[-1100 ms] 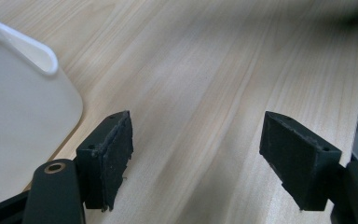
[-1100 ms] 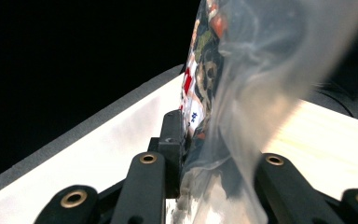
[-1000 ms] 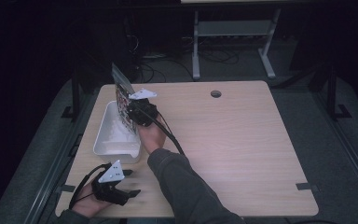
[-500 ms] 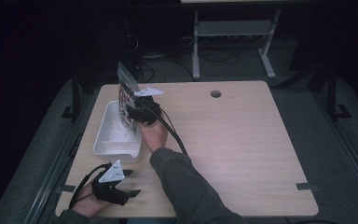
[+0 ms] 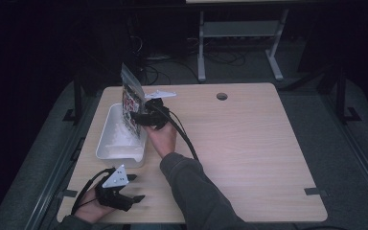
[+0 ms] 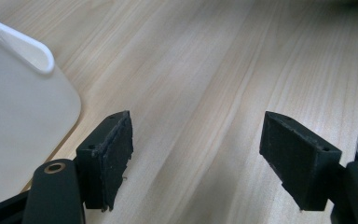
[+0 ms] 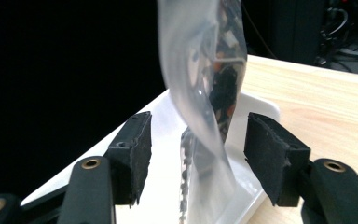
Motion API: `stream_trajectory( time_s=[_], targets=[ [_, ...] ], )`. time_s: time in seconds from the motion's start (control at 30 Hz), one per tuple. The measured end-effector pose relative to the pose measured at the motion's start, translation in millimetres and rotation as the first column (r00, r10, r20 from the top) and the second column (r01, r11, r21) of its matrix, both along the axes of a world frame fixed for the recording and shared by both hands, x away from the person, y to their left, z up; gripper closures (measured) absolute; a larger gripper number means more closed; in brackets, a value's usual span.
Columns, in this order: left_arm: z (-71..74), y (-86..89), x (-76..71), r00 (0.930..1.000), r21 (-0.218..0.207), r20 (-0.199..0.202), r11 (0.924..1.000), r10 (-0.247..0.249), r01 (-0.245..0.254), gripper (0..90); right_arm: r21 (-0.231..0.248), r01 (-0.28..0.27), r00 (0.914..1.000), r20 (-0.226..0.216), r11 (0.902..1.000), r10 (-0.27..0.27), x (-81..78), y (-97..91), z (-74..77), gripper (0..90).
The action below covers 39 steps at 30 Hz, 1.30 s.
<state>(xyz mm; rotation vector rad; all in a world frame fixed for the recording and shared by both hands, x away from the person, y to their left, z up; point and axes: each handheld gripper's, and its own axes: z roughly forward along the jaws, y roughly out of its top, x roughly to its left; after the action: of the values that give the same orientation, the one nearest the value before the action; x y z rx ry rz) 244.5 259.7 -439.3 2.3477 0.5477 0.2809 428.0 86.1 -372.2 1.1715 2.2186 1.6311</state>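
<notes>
A clear plastic bag (image 5: 130,98) with dark and coloured contents stands upright over the white tray (image 5: 106,143) at the table's left. My right gripper (image 5: 135,116) reaches it from the right. In the right gripper view the bag (image 7: 205,79) hangs between the jaws of the right gripper (image 7: 198,149). Those jaws have just been opening, and a gap shows on each side, so the pads do not press it. My left gripper (image 5: 138,188) rests open near the front left corner. Only bare wood lies between the jaws of the left gripper (image 6: 198,158).
The tray's rounded corner (image 6: 18,93) lies just left of my left gripper. A cable hole (image 5: 222,96) sits near the table's far edge. The person's sleeve (image 5: 196,191) crosses the front middle. Bare tabletop (image 5: 258,153) spreads to the right.
The right gripper's jaws have spread apart around the bag, which now stands a little more upright over the tray. The left gripper has stayed where it was.
</notes>
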Motion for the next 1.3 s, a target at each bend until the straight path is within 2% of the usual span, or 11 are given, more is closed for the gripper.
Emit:
stream_trajectory(
  time_s=[0.43, 0.73, 0.87, 1.0, 1.3],
  targets=[
    [-0.8, 0.4, 0.8, 1.0, 0.005, -0.001, 1.0, -0.004, 0.004, 24.9, 0.016, -0.044, 0.999, 0.003, 0.9989, 0.044, -8.8, -19.7, 6.4, 37.2],
    [-2.8, -2.5, 0.2, 0.9999, 0.02, -0.001, 0.9997, -0.017, 0.017, 24.6, 0.001, -0.072, 0.9973, 0.015, 0.9974, 0.072, -15.6, -35.1, 11.0, 34.6],
    [-2.8, -2.8, 0.0, 0.9998, 0.016, 0.0, 0.9997, -0.019, 0.019, 24.4, 0.016, -0.098, 0.9951, 0.012, 0.995, 0.098, -19.3, -46.3, 11.0, 33.1],
    [-3.6, -3.7, -0.1, 0.9998, 0.015, -0.002, 0.9997, -0.021, 0.021, 24.2, 0.008, -0.118, 0.993, 0.009, 0.993, 0.118, -22.9, -55.1, 10.4, 31.7],
    [-4.7, -5.3, -0.2, 0.9996, 0.015, -0.011, 0.9995, -0.027, 0.027, 24.0, 0.003, -0.128, 0.9918, 0.003, 0.9918, 0.128, -31.4, -79.9, 8.4, 30.7]
  ],
)
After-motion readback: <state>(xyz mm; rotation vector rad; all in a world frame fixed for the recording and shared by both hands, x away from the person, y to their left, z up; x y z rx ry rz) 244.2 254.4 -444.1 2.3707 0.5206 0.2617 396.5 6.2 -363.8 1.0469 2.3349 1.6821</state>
